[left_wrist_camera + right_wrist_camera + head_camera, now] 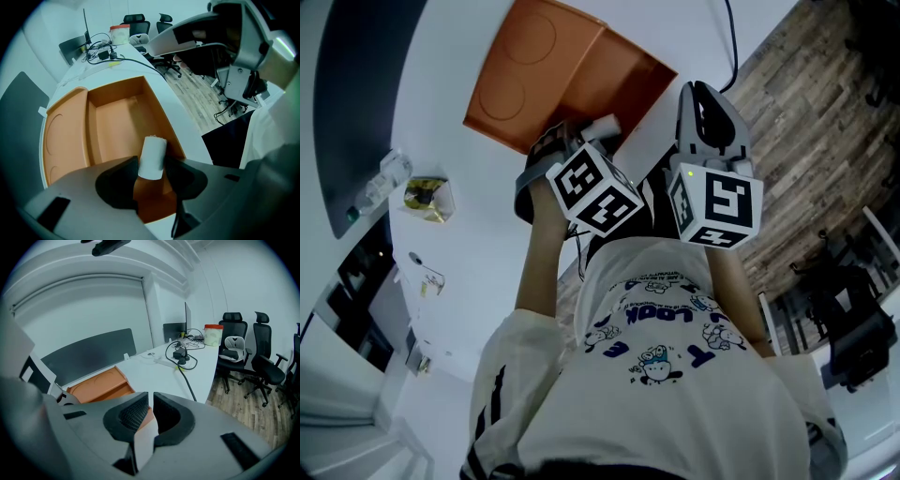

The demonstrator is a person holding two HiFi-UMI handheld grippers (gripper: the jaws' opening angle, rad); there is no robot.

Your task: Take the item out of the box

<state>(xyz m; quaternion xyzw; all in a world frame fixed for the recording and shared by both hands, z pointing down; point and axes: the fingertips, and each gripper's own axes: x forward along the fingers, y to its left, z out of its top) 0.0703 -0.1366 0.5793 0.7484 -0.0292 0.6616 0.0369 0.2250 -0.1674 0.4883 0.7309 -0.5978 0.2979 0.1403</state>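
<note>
An open orange box (600,80) lies on the white table (469,37), its lid (525,66) folded out to the left. My left gripper (592,131) is shut on a small white roll (606,124) at the box's near edge. In the left gripper view the white roll (153,157) stands upright between the dark pads, just above the near end of the orange box (117,117). My right gripper (705,98) hangs to the right of the box, past the table edge, and is shut with nothing held. In its own view the right gripper (151,411) points over the orange box (101,383).
Cables (183,355) and a red-lidded tub (212,333) sit at the table's far end. Office chairs (246,350) stand on the wooden floor (806,103) on the right. A small yellow packet (427,197) lies left of the box, near a dark panel (356,94).
</note>
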